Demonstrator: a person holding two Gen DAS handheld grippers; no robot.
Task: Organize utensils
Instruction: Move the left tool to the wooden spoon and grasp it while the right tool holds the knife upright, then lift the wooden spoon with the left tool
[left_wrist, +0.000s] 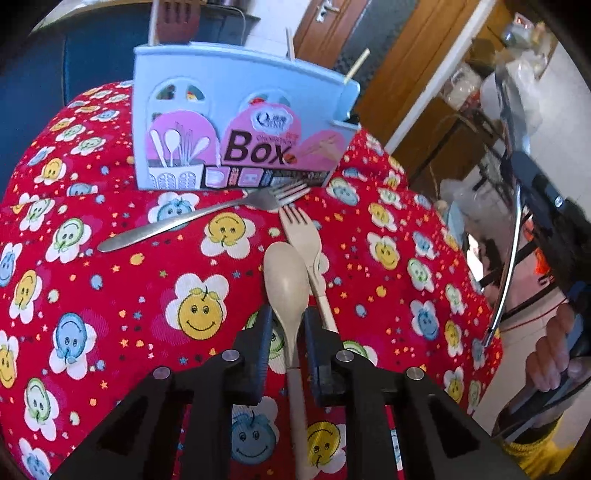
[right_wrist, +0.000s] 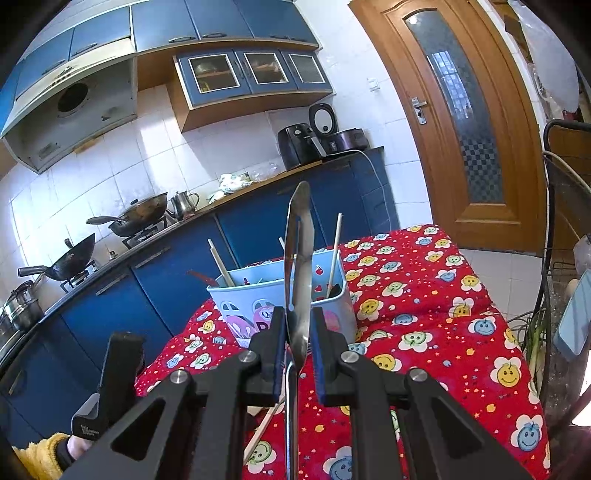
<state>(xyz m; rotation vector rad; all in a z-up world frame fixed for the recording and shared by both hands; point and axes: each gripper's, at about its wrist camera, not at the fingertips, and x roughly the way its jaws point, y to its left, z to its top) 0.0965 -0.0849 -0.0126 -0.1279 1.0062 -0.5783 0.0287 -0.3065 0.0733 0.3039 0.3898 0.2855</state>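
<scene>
The beige spoon lay on the red smiley cloth covering the bench, its long axis running straight away from me, bowl toward the blue utensil box. My left hand-held gripper straddled its neck, one finger either side, close but not visibly pinching it, so I cannot tell whether I gripped it. Just beside the spoon on the right lay the beige fork, tines also toward the box. The steel fork lay crosswise in front of the box, tines to the right. My right hand-held gripper was closed on a metal spoon, held upright, bowl edge-on and pointing up, above the cloth near the box.
</scene>
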